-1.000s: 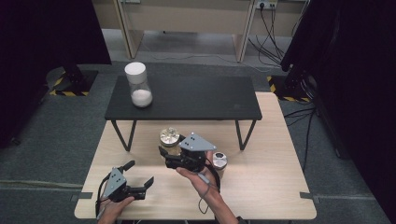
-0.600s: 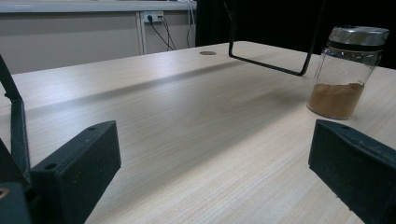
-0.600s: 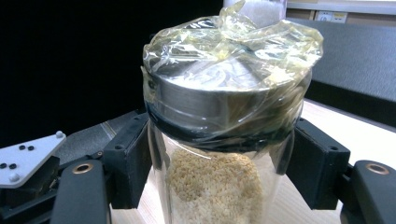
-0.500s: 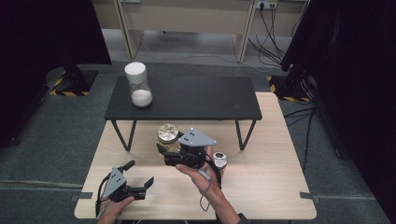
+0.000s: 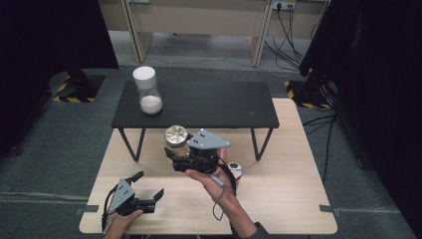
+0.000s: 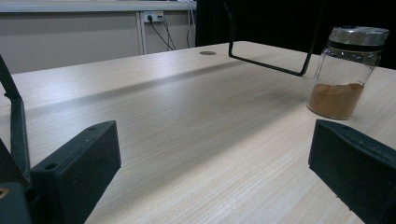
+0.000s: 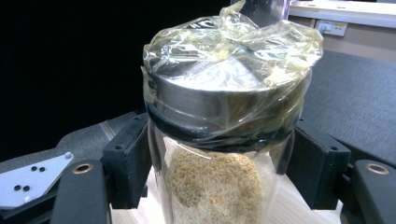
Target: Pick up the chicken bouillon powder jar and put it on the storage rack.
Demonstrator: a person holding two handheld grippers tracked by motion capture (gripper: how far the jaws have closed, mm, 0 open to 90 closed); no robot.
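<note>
Right gripper [image 5: 171, 154] is clamping its jaws on the grain jar [image 7: 224, 140], holding it just before the black shelf [image 5: 199, 107]; next it probably needs setting there.

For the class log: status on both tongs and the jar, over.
Right tongs shut on wrapped grain jar, held off the table. Left tongs open, empty, low over the wooden table. Black shelf just beyond the jar; watch clearance.
</note>
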